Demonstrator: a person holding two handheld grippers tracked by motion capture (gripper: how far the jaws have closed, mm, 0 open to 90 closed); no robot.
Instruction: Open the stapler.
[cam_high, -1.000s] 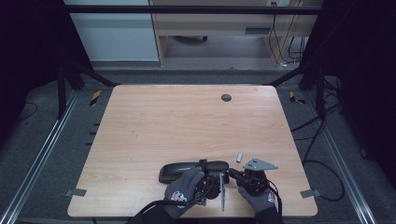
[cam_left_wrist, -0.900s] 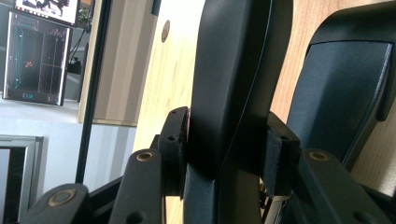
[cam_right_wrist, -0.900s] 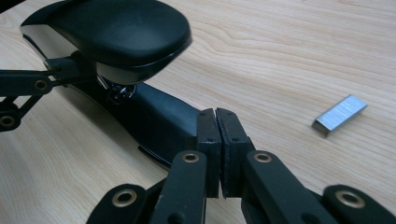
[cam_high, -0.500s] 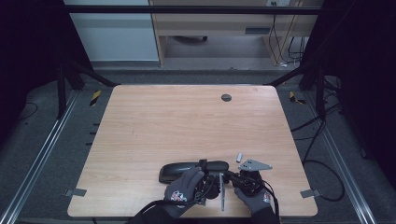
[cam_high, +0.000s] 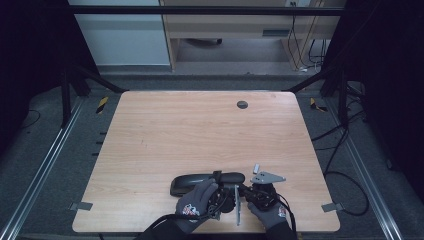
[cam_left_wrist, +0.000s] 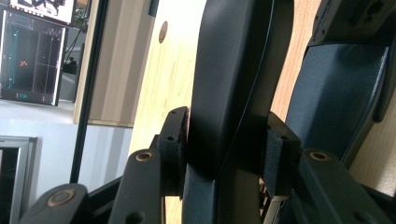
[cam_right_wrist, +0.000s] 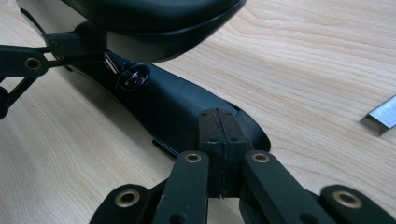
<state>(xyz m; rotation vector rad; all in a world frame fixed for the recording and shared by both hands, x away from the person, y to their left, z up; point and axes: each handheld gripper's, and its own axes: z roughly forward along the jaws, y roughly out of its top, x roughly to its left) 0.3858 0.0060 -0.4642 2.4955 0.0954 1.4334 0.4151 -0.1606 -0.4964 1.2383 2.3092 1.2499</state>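
A black stapler (cam_high: 200, 181) lies near the table's front edge with its top arm swung up off the base. My left gripper (cam_left_wrist: 229, 154) is shut on that raised top arm (cam_left_wrist: 233, 70), one pad on each side, and in the high view the left gripper (cam_high: 220, 196) sits under a gloved hand. My right gripper (cam_right_wrist: 218, 144) is shut, pads pressed together with nothing between them, right at the rounded end of the stapler base (cam_right_wrist: 177, 107). From above, the right gripper (cam_high: 250, 192) is just right of the stapler. A strip of staples (cam_right_wrist: 380, 114) lies on the wood to the right.
The wooden table (cam_high: 200, 130) has a dark round grommet (cam_high: 242, 104) at the back. The staple strip (cam_high: 256, 168) lies just beyond the right gripper's grey plate (cam_high: 267, 177). Black frame rails and cables run around the table. A lit monitor (cam_left_wrist: 32, 46) stands beyond it.
The right hand has edged slightly left toward the stapler. The left hand and the stapler have stayed where they were.
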